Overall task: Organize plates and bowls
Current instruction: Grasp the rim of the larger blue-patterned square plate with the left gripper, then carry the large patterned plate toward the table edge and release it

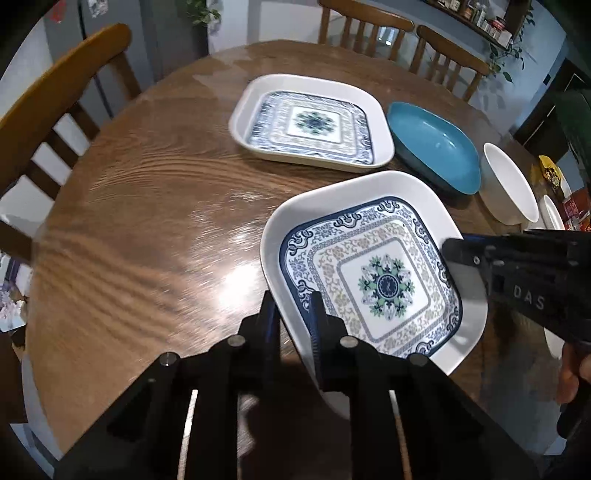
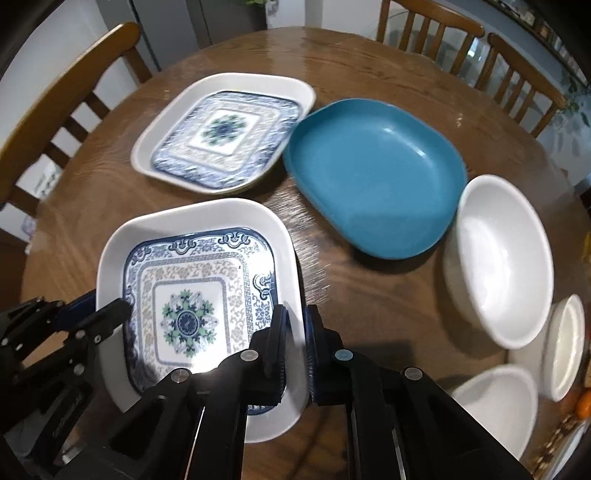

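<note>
A square white plate with a blue floral pattern lies nearest on the wooden table. My left gripper is shut on its left rim. My right gripper is shut on the opposite rim, one finger inside the plate and one outside. A matching patterned plate rests farther back. Beside that one sits a teal dish, and a large white bowl stands to its right.
Two smaller white bowls sit at the table's right edge. Wooden chairs ring the round table. Bare tabletop stretches to the left of the plates.
</note>
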`<action>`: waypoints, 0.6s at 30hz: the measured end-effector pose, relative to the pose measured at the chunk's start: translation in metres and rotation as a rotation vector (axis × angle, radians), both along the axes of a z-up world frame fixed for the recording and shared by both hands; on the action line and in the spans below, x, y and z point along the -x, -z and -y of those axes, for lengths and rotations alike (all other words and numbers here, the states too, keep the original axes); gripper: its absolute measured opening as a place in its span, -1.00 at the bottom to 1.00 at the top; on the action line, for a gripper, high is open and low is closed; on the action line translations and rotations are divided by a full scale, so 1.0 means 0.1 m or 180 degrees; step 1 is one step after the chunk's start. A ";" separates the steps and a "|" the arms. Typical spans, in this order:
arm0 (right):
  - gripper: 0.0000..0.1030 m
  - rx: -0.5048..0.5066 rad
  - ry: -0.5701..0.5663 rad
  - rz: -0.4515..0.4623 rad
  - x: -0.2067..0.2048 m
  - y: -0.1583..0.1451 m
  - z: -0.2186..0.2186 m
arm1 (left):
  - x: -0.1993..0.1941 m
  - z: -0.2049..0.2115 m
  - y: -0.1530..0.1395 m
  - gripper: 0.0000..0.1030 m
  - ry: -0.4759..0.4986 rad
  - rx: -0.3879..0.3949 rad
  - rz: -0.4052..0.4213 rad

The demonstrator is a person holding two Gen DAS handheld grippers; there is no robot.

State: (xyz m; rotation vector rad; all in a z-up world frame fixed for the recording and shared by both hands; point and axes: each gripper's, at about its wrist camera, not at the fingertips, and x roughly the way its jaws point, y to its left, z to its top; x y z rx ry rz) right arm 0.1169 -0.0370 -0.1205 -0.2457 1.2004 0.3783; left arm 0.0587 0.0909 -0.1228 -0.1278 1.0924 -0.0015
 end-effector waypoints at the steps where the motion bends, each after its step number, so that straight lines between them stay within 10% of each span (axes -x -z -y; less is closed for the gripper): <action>1: -0.78 -0.0020 -0.0067 0.0019 0.07 -0.03 -0.06 | 0.06 -0.06 -0.04 -0.72 -0.0036 -0.0025 0.0019; 18: -0.77 -0.0243 -0.0535 -0.0294 0.69 0.20 -0.47 | 0.51 -0.36 -0.03 -0.72 -0.0384 -0.0227 -0.0081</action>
